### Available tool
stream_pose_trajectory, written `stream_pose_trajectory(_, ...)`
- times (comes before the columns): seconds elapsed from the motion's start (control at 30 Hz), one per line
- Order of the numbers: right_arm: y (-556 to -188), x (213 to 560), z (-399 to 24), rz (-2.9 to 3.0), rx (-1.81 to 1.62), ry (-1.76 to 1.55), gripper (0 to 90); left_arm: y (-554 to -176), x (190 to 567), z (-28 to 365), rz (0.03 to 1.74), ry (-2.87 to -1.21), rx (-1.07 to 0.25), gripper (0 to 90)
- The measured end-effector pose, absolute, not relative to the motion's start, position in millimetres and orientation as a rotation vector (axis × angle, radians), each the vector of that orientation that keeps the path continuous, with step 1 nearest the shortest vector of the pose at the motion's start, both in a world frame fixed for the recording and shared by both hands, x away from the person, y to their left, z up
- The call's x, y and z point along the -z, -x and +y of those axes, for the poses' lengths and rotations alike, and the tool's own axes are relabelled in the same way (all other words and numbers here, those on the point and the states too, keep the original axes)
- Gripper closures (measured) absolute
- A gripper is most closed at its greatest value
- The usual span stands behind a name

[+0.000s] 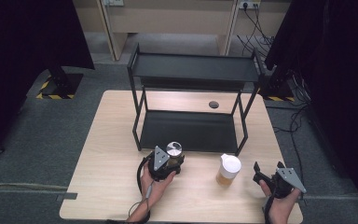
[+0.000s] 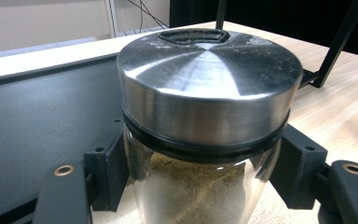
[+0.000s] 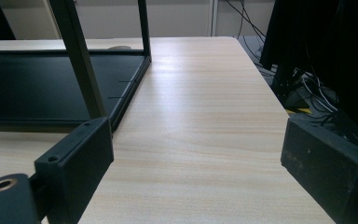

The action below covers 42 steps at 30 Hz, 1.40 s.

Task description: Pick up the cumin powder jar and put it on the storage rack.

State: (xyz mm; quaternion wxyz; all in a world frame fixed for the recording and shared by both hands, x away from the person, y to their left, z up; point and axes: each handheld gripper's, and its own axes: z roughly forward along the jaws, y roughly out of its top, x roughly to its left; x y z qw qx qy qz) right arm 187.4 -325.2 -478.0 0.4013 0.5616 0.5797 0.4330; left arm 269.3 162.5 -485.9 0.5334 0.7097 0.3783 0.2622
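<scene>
A glass jar [image 1: 174, 150] with a brushed steel lid and brownish powder inside stands on the wooden table [image 1: 107, 158], just in front of the black rack's lower shelf. My left gripper [image 1: 173, 159] is shut on it. In the left gripper view the jar [image 2: 205, 93] sits between the two black pads [image 2: 107, 163], which press on the glass just under the lid. At the table's near right, my right gripper [image 1: 267, 169] is open; in the right gripper view its jaws [image 3: 198, 158] stand wide apart over bare wood.
A black two-level metal rack [image 1: 191, 126] stands mid-table, both shelves bare. A white-lidded cup of amber contents [image 1: 228, 170] stands between the two grippers. A round cable hole [image 1: 213, 104] lies behind the rack. Cables trail on the floor at the right.
</scene>
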Motion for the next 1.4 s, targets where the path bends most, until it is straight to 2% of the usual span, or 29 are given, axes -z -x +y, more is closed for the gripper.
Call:
stream_pose_trajectory(0.33,-186.9,478.4,-323.3,1.466,-1.086,-1.411,9.4,-262.4,493.0,168.8,0.900,-1.632,-0.626,30.4)
stream_pose_trajectory(0.67,-186.6,478.6,-323.0,1.470,-1.084,-1.403,9.5,-245.7,476.1,171.6,0.872,-1.511,-0.704,30.4)
stream_pose_trajectory(1.4,-186.7,478.6,-322.7,1.471,-1.082,-1.401,9.5,-235.9,460.2,172.0,0.847,-1.481,-0.747,30.4)
